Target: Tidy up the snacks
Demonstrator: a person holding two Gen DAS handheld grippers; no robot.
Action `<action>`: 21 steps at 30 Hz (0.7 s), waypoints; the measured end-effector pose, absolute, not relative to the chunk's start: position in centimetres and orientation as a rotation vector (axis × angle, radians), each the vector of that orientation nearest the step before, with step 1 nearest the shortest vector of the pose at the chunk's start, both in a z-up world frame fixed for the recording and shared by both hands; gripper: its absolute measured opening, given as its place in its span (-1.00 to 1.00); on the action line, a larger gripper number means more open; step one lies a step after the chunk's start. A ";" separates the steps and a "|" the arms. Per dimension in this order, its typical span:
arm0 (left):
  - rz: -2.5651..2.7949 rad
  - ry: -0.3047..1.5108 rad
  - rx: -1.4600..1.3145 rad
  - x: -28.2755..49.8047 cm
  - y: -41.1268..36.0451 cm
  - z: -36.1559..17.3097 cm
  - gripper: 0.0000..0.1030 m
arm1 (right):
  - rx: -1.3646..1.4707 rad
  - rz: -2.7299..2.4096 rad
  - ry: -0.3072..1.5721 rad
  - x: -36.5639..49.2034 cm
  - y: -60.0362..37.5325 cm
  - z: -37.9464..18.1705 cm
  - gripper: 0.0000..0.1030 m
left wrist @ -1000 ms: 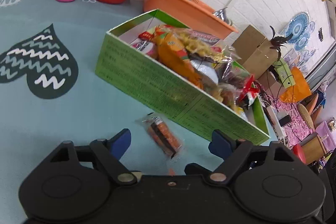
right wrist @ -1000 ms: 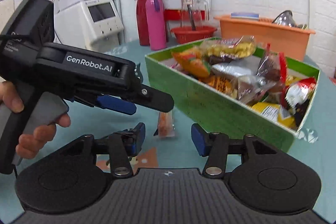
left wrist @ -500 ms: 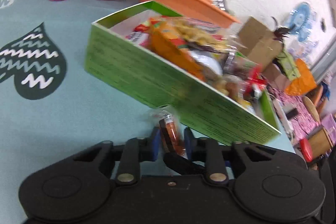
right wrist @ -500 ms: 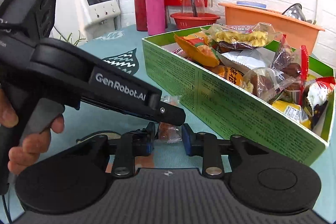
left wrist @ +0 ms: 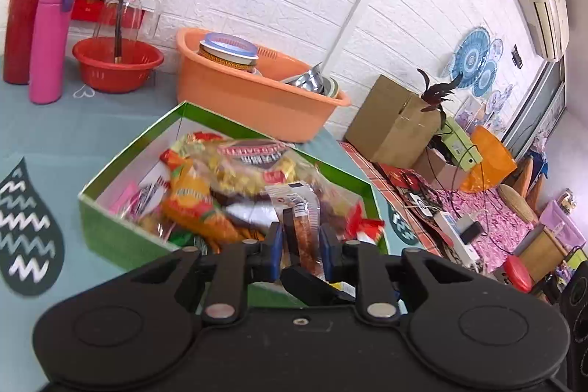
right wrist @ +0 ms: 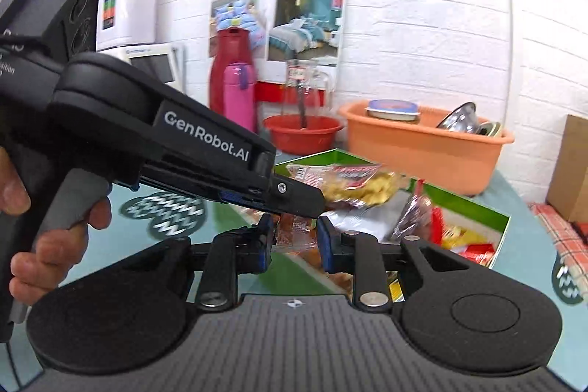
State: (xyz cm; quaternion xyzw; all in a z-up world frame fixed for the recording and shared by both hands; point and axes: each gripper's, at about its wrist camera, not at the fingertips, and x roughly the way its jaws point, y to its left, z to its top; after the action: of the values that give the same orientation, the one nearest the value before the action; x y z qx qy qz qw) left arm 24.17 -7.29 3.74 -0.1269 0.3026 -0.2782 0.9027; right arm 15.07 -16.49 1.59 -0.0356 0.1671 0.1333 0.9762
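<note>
Both grippers, left (jaws easing apart) and right, pinch one snack packet over the green box.

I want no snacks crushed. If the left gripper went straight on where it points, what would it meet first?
Probably the heaped snack bags in the green box, just beyond the left gripper and its snack packet; depth is unclear.

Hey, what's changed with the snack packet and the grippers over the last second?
The small snack packet lay on the table beside the green box. Both the left hand-held gripper and the right hand-held gripper closed on it and lifted it above the box's snacks; the left's jaws are now easing open slightly. The box and the orange tub stayed put.
</note>
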 end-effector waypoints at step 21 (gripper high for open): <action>-0.344 0.467 -0.169 10.7 -3.7 6.8 1.00 | 0.014 0.092 0.365 5.2 -19.1 4.8 1.00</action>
State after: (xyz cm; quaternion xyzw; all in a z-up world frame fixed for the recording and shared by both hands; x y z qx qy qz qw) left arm 10.70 -3.71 6.78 -0.0834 0.2298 -0.1692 0.9548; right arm 5.18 -19.11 4.79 0.0069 0.1812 0.0457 0.9824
